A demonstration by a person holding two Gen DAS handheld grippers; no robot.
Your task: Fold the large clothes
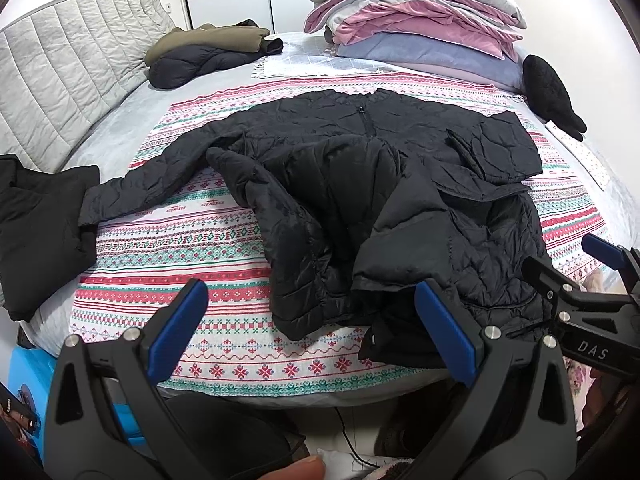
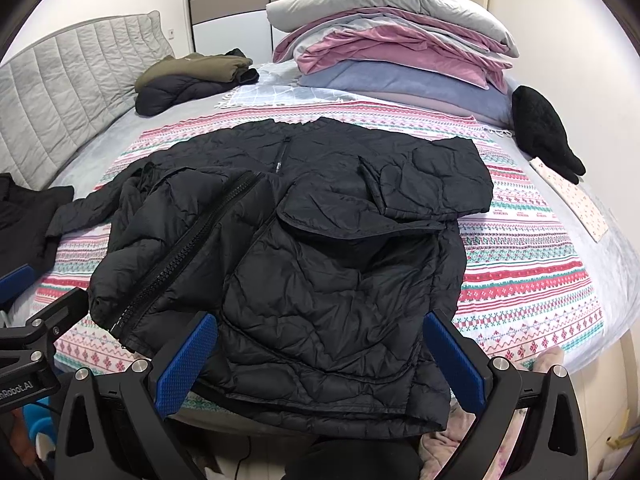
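Note:
A large black quilted jacket (image 1: 360, 184) lies spread on the patterned blanket (image 1: 192, 240) on the bed; it also shows in the right wrist view (image 2: 320, 248). One sleeve stretches out to the left (image 1: 132, 192); the right side is folded inward, and the zipper edge (image 2: 192, 252) is turned over. My left gripper (image 1: 312, 320) is open and empty above the jacket's near hem. My right gripper (image 2: 320, 356) is open and empty over the near hem; it shows at the right edge of the left wrist view (image 1: 592, 280).
Folded olive and black clothes (image 1: 208, 52) lie at the back left by the grey headboard (image 1: 68, 92). A pile of pillows and bedding (image 1: 420, 20) sits at the back right, a black plush item (image 1: 548, 92) beside it. Another black garment (image 1: 36, 224) lies at the left edge.

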